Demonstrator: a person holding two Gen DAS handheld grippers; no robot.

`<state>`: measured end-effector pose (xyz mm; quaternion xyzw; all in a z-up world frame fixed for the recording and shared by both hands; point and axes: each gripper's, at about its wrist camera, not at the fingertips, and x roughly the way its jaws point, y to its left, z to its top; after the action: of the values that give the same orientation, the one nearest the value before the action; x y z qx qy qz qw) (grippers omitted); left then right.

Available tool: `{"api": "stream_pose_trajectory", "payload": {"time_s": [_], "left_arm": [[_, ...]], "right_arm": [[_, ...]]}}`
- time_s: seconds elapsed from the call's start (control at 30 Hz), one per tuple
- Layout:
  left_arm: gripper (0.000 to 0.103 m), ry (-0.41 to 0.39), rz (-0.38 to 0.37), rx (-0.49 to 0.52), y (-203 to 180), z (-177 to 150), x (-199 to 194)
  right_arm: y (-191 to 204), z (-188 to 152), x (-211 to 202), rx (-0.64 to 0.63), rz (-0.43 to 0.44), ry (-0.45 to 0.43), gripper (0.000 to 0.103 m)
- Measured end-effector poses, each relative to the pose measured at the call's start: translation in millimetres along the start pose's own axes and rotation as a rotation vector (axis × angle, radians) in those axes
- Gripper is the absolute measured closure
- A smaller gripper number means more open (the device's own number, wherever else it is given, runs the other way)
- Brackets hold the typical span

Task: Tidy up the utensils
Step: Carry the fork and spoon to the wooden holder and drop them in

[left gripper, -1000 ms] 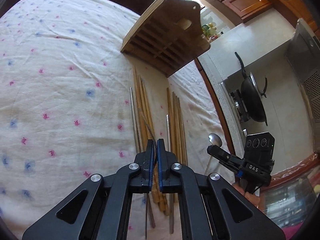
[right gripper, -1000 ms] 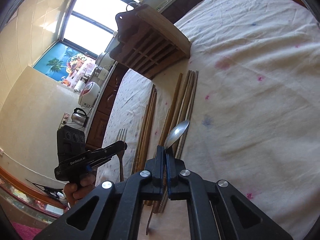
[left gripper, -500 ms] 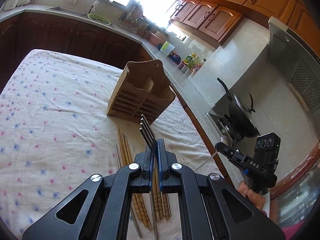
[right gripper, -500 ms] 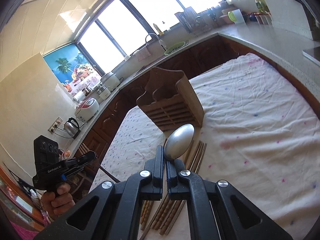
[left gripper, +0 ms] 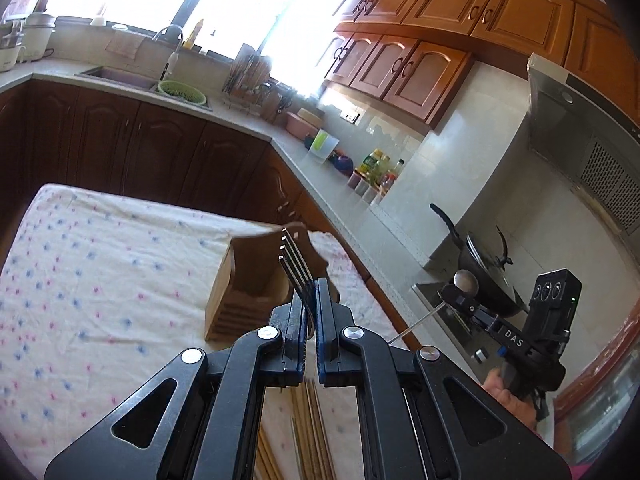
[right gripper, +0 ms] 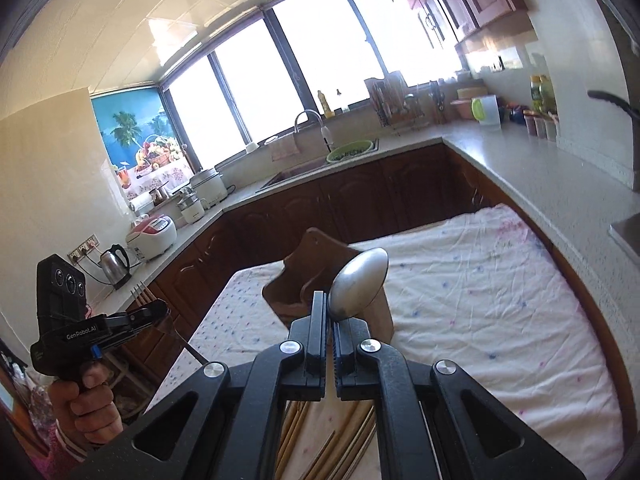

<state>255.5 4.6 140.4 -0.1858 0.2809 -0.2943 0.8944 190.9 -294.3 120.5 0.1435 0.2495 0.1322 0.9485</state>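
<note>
My left gripper (left gripper: 309, 292) is shut on a metal fork (left gripper: 294, 260), its tines sticking up past the fingertips. My right gripper (right gripper: 329, 304) is shut on a metal spoon (right gripper: 360, 282), bowl upward. Both are lifted above the table, in front of the wooden utensil holder (left gripper: 240, 280) (right gripper: 304, 268) that stands on the flowered tablecloth (left gripper: 100, 264) (right gripper: 480, 280). Wooden chopsticks (left gripper: 312, 432) (right gripper: 304, 432) lie on the cloth below the grippers, partly hidden by them. Each wrist view shows the other gripper off to the side: the right gripper (left gripper: 460, 292) with the spoon (left gripper: 466, 280), the left gripper (right gripper: 160, 308) with the fork (right gripper: 138, 292).
A kitchen counter (right gripper: 520, 168) runs around the table with a sink (right gripper: 320, 160), bottles (left gripper: 376, 168), a kettle (right gripper: 116, 266) and rice cookers. A wok (left gripper: 480, 272) sits on the stove at the right under a range hood (left gripper: 580, 148). A hand (right gripper: 86, 404) holds the left gripper.
Both grippers have risen from the table and tilted up, carrying the fork and the spoon. The chopsticks stay on the cloth below. The holder now appears lower in both views.
</note>
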Motion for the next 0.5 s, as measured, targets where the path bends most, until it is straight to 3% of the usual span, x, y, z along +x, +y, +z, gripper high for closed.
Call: {"api": "stream_pose_trajectory", "payload": {"time_s": [0.23,0.33,0.5], "left_arm": [[0.101,-0.096,0.04,0.02,11.0,53.5,50.5],[0.101,-0.095,0.061,0.01,26.1,52.8,79.8],[0.101,-0.029,0.092,-0.037,55.1,29.2,123.0]], "right_arm": [[12.2,47.0,45.7,-0.128,-0.084,-0.08,0.101],[11.9,44.1,75.1,-0.166,-0.127,-0.056,0.101],[6.3,17.6,117.0,-0.192,-0.155,0.024,0.101]]}}
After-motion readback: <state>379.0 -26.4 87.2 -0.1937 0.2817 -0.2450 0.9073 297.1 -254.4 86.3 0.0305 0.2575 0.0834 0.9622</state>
